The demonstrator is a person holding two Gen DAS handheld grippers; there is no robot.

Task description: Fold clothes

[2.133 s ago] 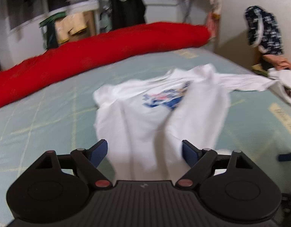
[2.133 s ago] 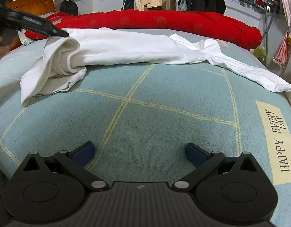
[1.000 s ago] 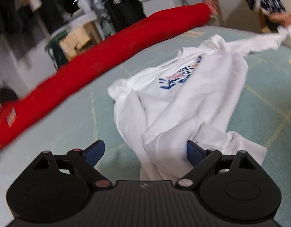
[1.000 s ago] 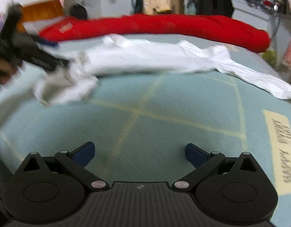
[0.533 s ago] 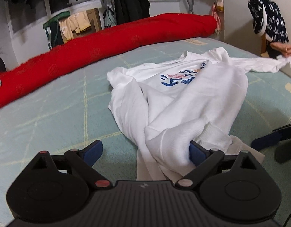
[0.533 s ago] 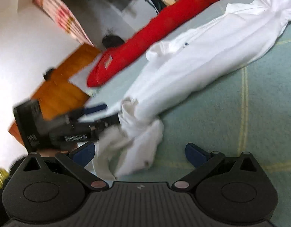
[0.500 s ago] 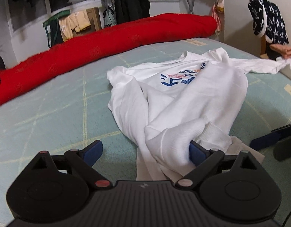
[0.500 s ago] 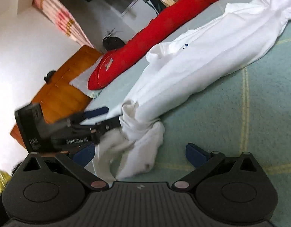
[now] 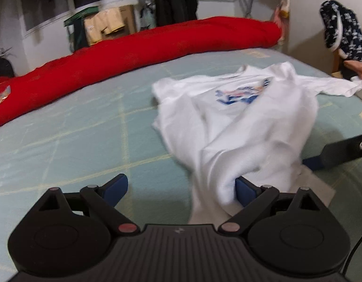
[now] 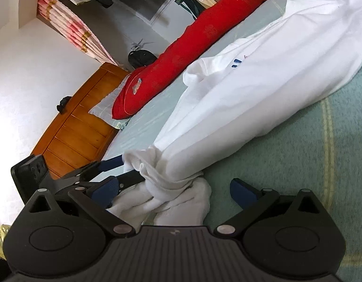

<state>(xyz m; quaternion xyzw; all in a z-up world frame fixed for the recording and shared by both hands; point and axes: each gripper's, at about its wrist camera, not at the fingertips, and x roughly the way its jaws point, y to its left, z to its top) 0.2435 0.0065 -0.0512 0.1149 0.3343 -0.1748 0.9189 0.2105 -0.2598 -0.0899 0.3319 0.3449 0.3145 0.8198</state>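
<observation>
- So the white shirt [image 9: 239, 127] is lying on the bed [image 9: 87, 145], bunched into a long rope-ish shape instead of spread flat. Printed chest side is up, and you can see the blue logo in the left wrist view.
- Its long axis runs from the scrunched hem end, right at the tongs, away toward the red bolster [image 9: 134, 54] and the far corner of the bed, where 1 sleeve trails off.
- Left tongs [image 9: 181, 188] are spread wide. The bunched hem drapes over the right-hand pad only, and nothing's pinched between the 2 pads, so I'd call that not gripping.
- Right tongs [image 10: 174, 191] are wide apart too, with the same wad of hem [image 10: 171, 188] sitting just in front of and between the fingers. Not clamped on anything.
- Both tongs are crowded at that same hem end, coming in from different sides; you can spot the left tongs in the right wrist view, touching the cloth.
- My guess: the shirt needs flattening before any fold counts, so each side wants its own hem corner, then pull apart across the long axis. The right tongs look better lined up to bite first.
- Risk: grabbing the whole wad just drags the rope around.
</observation>
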